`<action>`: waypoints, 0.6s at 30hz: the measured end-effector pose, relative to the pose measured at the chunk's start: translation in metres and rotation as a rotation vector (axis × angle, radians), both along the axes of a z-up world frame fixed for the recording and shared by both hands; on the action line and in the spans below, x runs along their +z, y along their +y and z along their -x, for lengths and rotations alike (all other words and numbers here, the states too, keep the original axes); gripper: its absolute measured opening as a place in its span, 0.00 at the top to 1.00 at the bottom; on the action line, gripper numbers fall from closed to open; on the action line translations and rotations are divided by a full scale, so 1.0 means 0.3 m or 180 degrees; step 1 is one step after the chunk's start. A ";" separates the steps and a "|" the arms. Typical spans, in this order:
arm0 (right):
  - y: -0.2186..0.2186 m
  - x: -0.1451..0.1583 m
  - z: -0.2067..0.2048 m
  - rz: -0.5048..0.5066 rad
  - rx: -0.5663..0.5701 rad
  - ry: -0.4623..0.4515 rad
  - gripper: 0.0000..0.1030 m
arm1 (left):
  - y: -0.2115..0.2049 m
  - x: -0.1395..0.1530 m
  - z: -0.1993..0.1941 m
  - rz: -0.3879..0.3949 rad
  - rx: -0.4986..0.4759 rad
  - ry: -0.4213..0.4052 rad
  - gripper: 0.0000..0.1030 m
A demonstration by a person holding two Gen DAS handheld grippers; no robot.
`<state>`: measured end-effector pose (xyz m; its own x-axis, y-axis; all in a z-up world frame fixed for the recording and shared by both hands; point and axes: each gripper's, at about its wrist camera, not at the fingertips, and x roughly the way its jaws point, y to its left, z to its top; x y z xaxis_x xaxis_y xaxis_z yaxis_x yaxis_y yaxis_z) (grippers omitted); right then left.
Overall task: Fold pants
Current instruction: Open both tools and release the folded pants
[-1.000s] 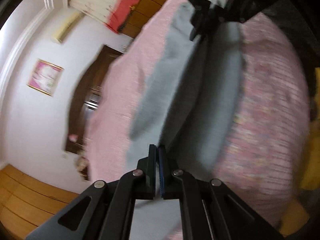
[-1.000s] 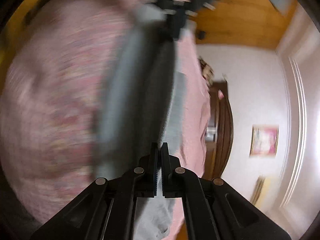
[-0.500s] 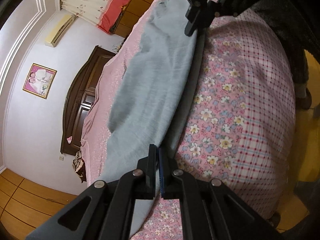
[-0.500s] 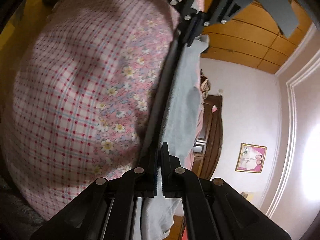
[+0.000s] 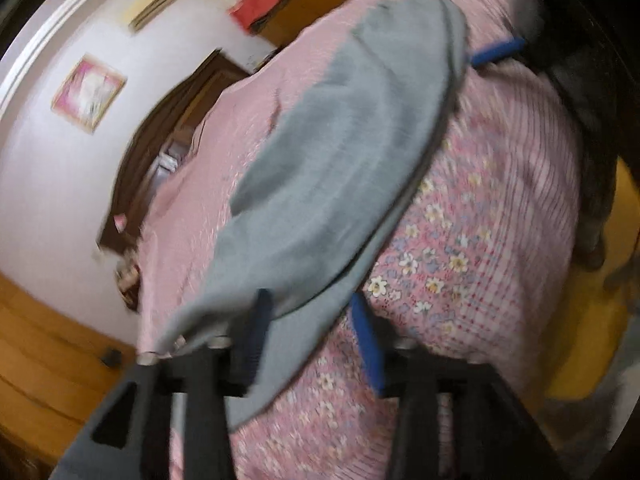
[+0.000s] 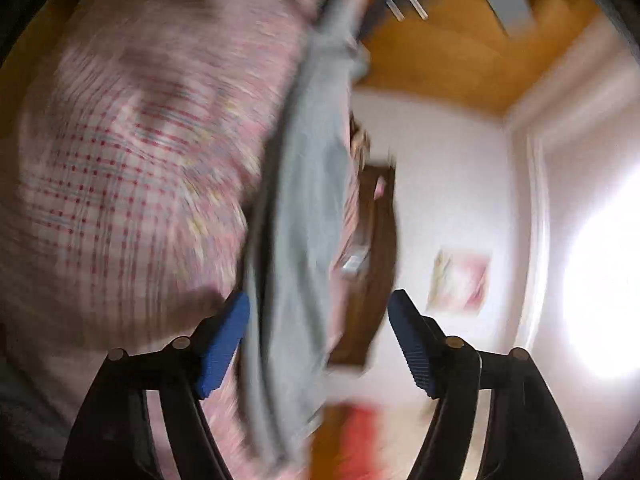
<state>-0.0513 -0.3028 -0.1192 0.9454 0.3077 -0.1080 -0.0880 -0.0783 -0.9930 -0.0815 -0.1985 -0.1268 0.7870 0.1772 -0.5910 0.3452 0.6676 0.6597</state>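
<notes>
Nearest the left camera, the left hand-held gripper (image 5: 312, 320) stands released, its blue pads (image 5: 366, 334) spread wide with a corner of the grey pants (image 5: 340, 168) draped over and between them, not pinched. In the right view the right hand-held gripper (image 6: 318, 340) is likewise released, jaws well apart, and the pants (image 6: 304, 216) run between its fingers as a narrow band without being clamped. Beyond the fingers, the pants lie lengthwise on the bed (image 5: 480, 220), over the pink floral and checked cover, folded roughly in half along their length as far as the blur allows. The risk, as I judge it, is that cloth resting on the left pad snags as that gripper pulls away, dragging the corner back and opening the fold. The same could happen at the right end, where fabric sits close to the left-hand blue pad (image 6: 222, 344). Both views are smeared by motion, so a quick withdrawal could also skew the edges out of line. The near edge lies toward the side of the bed, so a tug that way might slide the pants toward the floor (image 5: 48, 364). At the far end, past the waist, the other gripper's blue pad (image 5: 498, 50) shows just beside the cloth.
</notes>
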 end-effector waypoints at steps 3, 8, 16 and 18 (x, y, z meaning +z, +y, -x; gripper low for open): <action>-0.058 0.134 -0.078 -0.0871 -0.0662 0.0639 0.29 | -0.013 0.066 -0.023 0.0288 0.0029 0.0026 0.51; -0.336 0.381 -0.353 -0.3232 -0.1990 0.1768 0.50 | -0.161 0.137 -0.132 0.0643 -0.0196 -0.0249 0.51; -0.720 0.303 -0.532 -0.6146 -0.1590 0.4313 0.85 | -0.223 0.114 -0.324 0.1433 0.0086 -0.0286 0.51; -0.739 0.276 -0.555 -0.6104 -0.1826 0.4247 0.85 | -0.189 0.094 -0.334 0.1623 0.0134 -0.0209 0.51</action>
<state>0.1151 -0.5244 -0.0364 0.6270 0.5959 -0.5018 -0.1461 0.7226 0.6756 0.0186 -0.2553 -0.0986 0.8236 -0.0883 -0.5602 0.2798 0.9225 0.2660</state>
